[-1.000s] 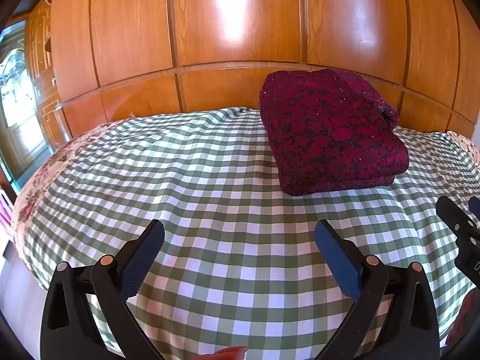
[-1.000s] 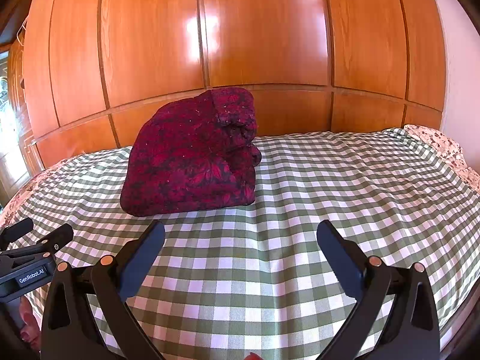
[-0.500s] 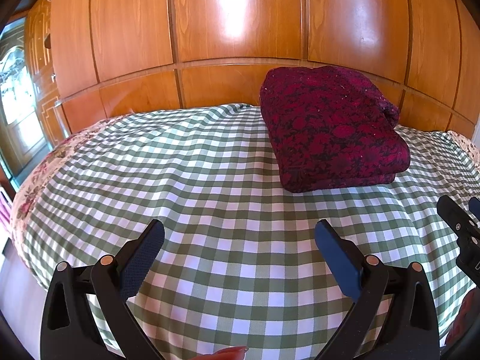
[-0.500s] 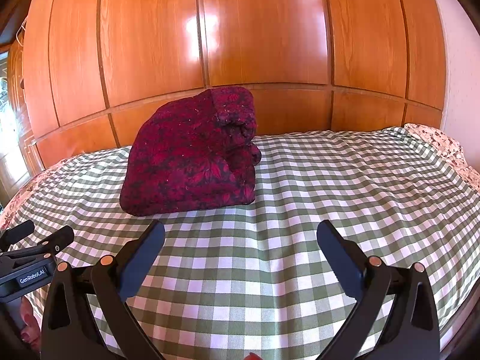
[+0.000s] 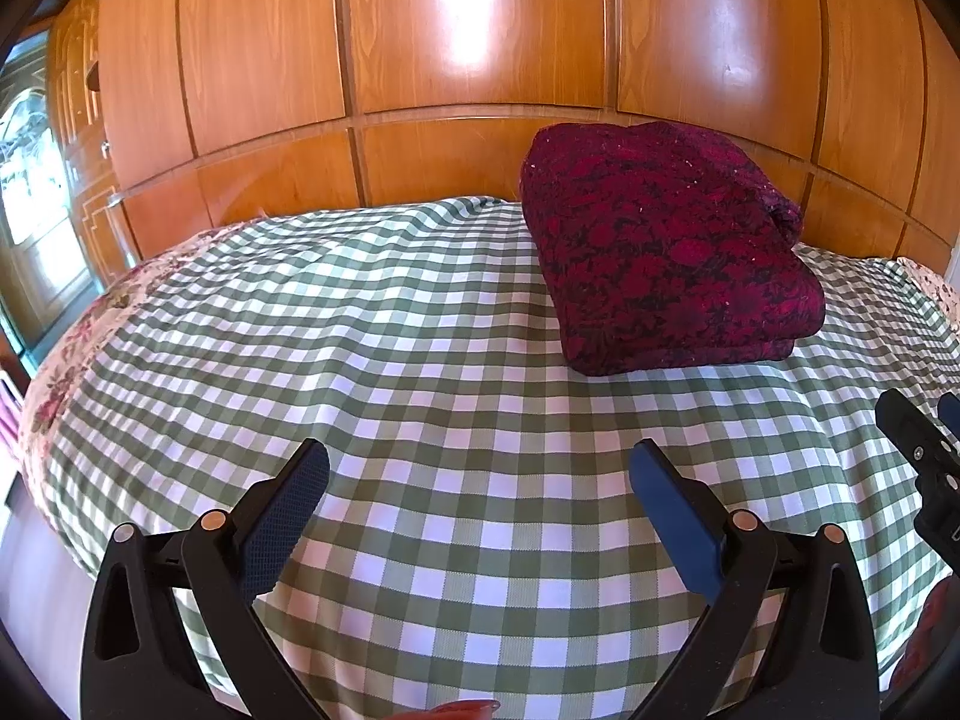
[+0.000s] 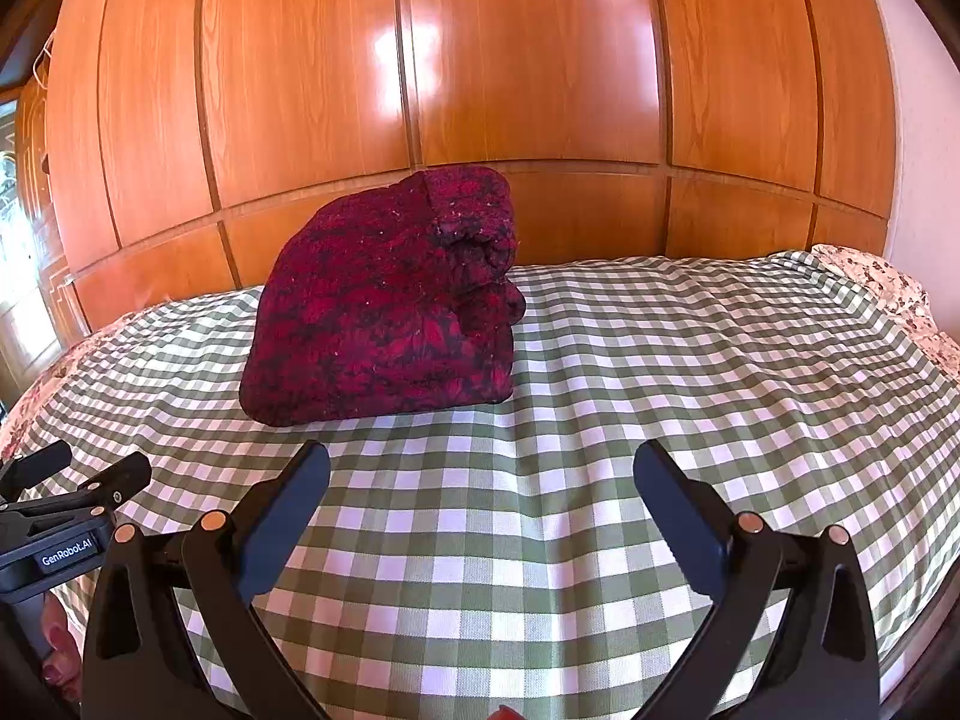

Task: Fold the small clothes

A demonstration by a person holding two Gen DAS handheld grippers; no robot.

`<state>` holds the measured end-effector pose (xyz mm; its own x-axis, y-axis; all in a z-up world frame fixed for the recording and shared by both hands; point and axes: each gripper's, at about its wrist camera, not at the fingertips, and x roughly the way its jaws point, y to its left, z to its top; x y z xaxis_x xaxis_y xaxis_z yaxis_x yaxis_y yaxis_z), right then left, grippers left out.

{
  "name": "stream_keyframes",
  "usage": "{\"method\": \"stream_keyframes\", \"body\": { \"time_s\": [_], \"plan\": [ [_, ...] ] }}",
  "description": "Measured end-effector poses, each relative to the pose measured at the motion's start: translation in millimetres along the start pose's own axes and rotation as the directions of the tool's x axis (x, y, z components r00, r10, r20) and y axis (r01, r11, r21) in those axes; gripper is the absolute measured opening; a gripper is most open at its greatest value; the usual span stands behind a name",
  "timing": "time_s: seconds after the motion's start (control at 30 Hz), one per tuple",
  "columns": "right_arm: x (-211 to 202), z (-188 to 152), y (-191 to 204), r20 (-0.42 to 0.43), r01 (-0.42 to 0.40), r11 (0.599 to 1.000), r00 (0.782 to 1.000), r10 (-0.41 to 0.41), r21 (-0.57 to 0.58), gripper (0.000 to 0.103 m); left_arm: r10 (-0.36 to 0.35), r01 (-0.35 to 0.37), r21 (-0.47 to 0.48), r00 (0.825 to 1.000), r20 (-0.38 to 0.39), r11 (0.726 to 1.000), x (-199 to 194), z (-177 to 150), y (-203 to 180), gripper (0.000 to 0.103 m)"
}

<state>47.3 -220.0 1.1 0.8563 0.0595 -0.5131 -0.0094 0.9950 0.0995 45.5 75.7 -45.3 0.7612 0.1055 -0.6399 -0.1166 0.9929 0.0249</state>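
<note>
A dark red flowered garment (image 5: 666,246) lies folded into a thick bundle on the green checked bedspread (image 5: 420,372), near the wooden headboard. In the right wrist view the same bundle (image 6: 384,312) sits left of centre. My left gripper (image 5: 480,480) hovers open over bare bedspread, well short of the bundle and left of it. My right gripper (image 6: 480,480) is open too, above the cloth (image 6: 660,372) in front of the bundle, with nothing between its fingers. Each gripper shows at the edge of the other's view: the right one (image 5: 924,468), the left one (image 6: 66,504).
Glossy wooden wall panels (image 5: 468,60) rise behind the bed. A flowered sheet edge (image 5: 72,354) runs down the bed's left side and shows at the far right corner (image 6: 882,288). A bright window or door (image 5: 24,180) is at far left. A pale wall (image 6: 918,120) stands at right.
The left wrist view has tilted slightly, so the bundle sits a little higher in it. The right gripper has barely moved. Both stay open.
</note>
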Motion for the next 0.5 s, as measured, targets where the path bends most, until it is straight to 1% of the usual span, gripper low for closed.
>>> {"method": "stream_keyframes", "body": {
  "time_s": [0.5],
  "plan": [
    [1.9, -1.3, 0.0, -0.009, -0.005, 1.0, 1.0, 0.005, 0.003, 0.101, 0.004, -0.005, -0.009, 1.0, -0.01, 1.0, 1.5, 0.2, 1.6, 0.099]
  ]
}}
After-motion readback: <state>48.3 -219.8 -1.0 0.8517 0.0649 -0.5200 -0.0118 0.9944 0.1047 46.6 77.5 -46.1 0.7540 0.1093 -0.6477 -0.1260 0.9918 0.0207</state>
